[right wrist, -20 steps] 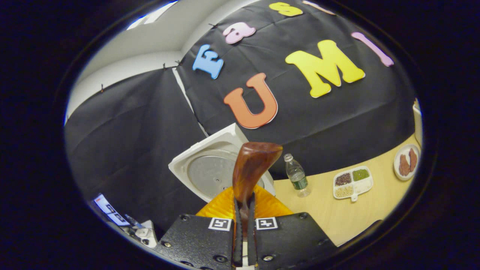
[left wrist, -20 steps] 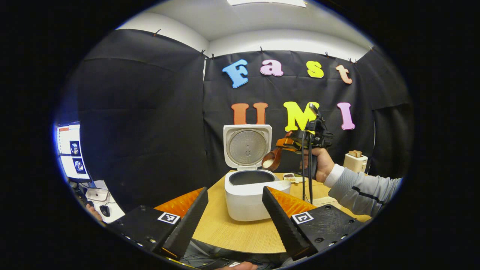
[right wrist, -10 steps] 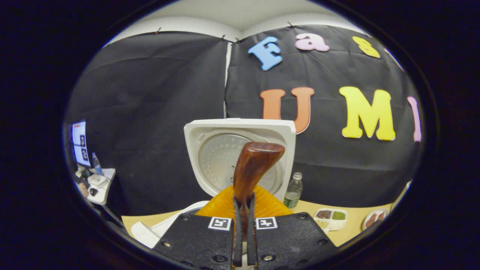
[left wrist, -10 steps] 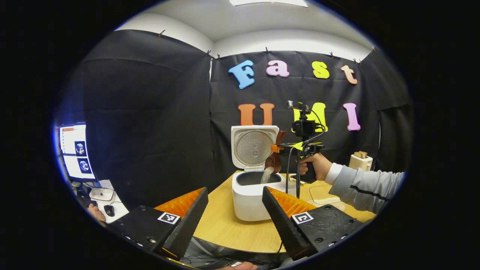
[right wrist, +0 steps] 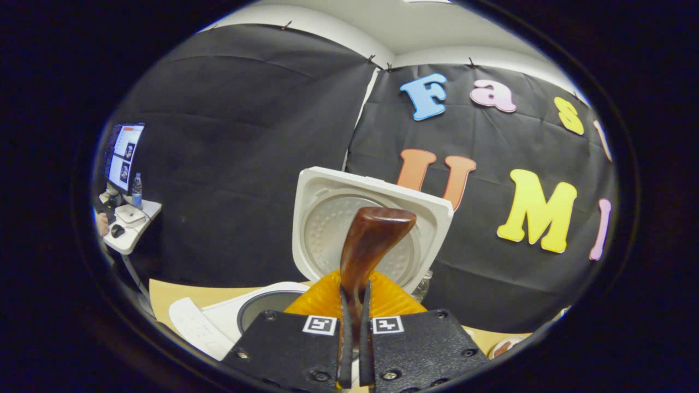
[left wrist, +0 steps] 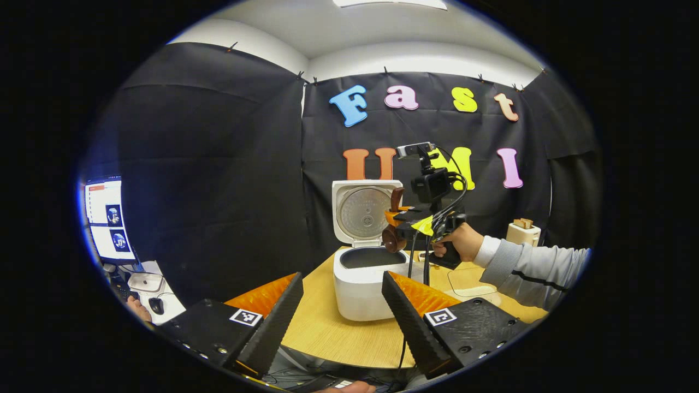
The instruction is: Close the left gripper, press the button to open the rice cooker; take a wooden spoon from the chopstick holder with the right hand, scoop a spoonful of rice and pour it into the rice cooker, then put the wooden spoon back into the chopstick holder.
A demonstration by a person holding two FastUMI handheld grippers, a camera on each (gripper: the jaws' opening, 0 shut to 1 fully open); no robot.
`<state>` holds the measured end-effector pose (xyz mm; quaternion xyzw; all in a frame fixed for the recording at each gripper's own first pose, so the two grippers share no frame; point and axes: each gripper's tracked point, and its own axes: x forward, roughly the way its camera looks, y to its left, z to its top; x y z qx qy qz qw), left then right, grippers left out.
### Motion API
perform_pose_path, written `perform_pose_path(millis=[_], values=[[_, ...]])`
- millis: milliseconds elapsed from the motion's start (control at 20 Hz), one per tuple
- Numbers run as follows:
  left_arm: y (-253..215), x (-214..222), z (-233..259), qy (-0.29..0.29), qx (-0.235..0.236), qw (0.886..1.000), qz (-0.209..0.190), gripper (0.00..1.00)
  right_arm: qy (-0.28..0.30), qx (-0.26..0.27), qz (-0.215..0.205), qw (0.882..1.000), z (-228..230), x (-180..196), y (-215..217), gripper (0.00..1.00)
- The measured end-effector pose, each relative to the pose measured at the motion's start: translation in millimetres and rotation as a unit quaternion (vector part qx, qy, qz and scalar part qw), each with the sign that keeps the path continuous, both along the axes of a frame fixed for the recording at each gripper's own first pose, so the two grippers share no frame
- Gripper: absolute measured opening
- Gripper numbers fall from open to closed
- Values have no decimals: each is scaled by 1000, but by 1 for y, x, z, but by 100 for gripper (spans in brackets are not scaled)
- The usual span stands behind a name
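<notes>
Wooden spoon (right wrist: 371,245) is clamped by the closed right hand-held gripper (right wrist: 354,349), tipped above the open white cooker (left wrist: 360,275) on the table (left wrist: 327,333). The left hand-held gripper (left wrist: 341,316), at 6 o'clock, gapes empty. Pouring looks finished; return to the holder would follow.

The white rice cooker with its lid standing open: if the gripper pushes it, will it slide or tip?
The white rice cooker looks squat and broad-based on the round wooden table, so it would probably slide. Its raised lid stands tall at the back, so a push there may tip it backward.
</notes>
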<state>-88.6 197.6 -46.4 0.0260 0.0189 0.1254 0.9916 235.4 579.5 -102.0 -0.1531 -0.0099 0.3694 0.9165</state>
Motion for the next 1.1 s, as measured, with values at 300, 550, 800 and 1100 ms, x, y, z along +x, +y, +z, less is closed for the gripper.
perform_pose_path(millis=[300,550,800,1100], values=[[-22,21,1,0,2,1000,-18,93,25,40,-16,999,26,-10,-61,10],[-54,42,8,-5,10,999,-44,93,31,73,-28,996,55,-23,-128,11],[-86,68,19,-16,12,998,-66,93,45,114,-59,991,74,-39,-206,10],[-127,104,28,-27,16,994,-100,93,43,126,-123,983,77,-49,-311,10]])
